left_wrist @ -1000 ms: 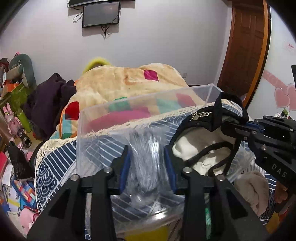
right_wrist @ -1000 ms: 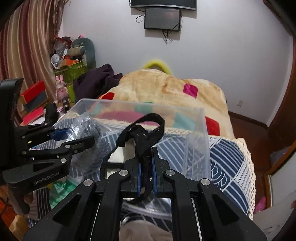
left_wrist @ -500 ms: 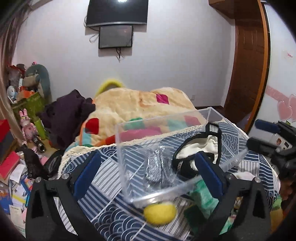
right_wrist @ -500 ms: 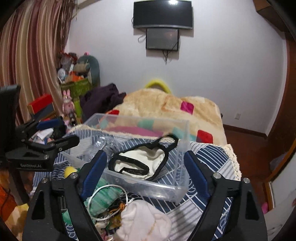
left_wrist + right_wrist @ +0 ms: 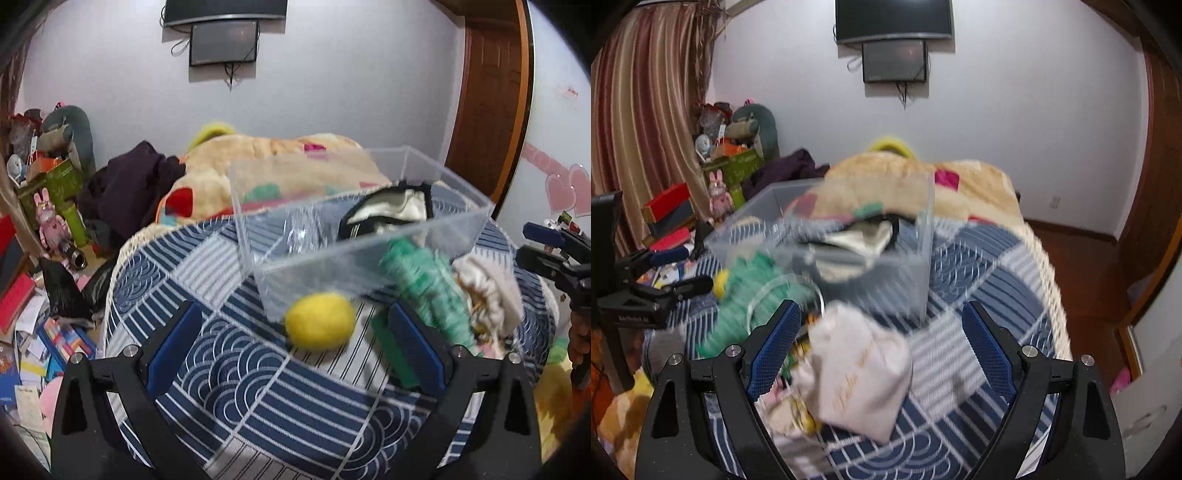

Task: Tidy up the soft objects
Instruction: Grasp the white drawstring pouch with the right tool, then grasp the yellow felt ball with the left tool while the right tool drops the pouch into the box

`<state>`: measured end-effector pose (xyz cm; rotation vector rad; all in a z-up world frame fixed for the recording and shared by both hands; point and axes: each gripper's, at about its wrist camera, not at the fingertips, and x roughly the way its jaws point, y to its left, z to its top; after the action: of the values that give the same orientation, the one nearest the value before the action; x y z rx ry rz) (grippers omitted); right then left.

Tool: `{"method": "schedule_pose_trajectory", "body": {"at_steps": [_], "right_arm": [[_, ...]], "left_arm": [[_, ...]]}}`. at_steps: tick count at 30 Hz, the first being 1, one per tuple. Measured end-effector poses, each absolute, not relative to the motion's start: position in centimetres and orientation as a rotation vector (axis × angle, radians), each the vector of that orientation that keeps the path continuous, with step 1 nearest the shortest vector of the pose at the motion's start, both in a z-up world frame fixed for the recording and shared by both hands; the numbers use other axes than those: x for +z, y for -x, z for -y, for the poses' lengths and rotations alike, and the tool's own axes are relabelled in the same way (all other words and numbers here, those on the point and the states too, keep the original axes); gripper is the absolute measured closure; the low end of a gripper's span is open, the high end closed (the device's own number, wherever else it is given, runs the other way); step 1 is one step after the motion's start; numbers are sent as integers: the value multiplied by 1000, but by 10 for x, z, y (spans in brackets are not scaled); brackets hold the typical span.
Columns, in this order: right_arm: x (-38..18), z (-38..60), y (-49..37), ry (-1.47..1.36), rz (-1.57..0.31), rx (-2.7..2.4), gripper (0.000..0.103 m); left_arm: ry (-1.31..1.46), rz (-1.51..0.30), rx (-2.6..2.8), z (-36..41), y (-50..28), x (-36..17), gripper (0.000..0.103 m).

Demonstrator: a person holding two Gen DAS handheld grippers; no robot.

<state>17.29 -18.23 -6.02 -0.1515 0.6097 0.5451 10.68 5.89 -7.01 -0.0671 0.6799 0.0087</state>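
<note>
A clear plastic bin [image 5: 369,247] [image 5: 916,258] stands on the blue patterned bedspread. Inside lie a cream pouch with black straps [image 5: 391,206] [image 5: 860,236] and a crinkly clear bag [image 5: 303,232]. My left gripper [image 5: 295,347] is open and empty, its jaws wide either side of a yellow soft ball [image 5: 319,325] in front of the bin. My right gripper [image 5: 882,350] is open and empty above a white drawstring pouch [image 5: 857,373]. A green knitted item [image 5: 428,288] [image 5: 750,291] lies beside the bin.
The bedspread [image 5: 240,387] covers a rounded surface that drops off at the left and front. A beige blanket with coloured patches [image 5: 266,162] lies behind the bin. Boxes, toys and books clutter the floor at left [image 5: 44,258].
Both grippers let go of their items in the bin, opened wide and pulled back and up. The pouch and the clear bag now lie in the bin.
</note>
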Motion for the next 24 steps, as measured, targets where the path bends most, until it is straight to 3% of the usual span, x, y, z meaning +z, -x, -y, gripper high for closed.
{"method": "schedule_pose_trajectory", "body": {"at_steps": [2, 4, 6, 9, 11, 14, 16, 24], "right_arm": [[-73, 183, -173, 144, -644, 546, 16], [-84, 184, -174, 136, -683, 563, 16], [-94, 183, -174, 134, -714, 578, 26], [-99, 185, -171, 109, -739, 618, 46], [-99, 186, -170, 107, -739, 629, 65], [-98, 188, -168, 109, -733, 635, 83], [-98, 190, -166, 108, -728, 629, 91], [-86, 202, -154, 85, -679, 607, 93]], "left_arm": [[65, -691, 13, -59, -107, -78, 1], [68, -704, 7, -57, -108, -85, 8], [64, -727, -12, -55, -112, -91, 23], [59, -737, -18, -51, -115, -96, 32], [45, -734, -21, -49, -118, -98, 41], [41, -735, -55, -45, -120, -101, 56], [21, -729, -58, -41, -120, -99, 58], [9, -706, -60, -40, -100, -94, 60]]}}
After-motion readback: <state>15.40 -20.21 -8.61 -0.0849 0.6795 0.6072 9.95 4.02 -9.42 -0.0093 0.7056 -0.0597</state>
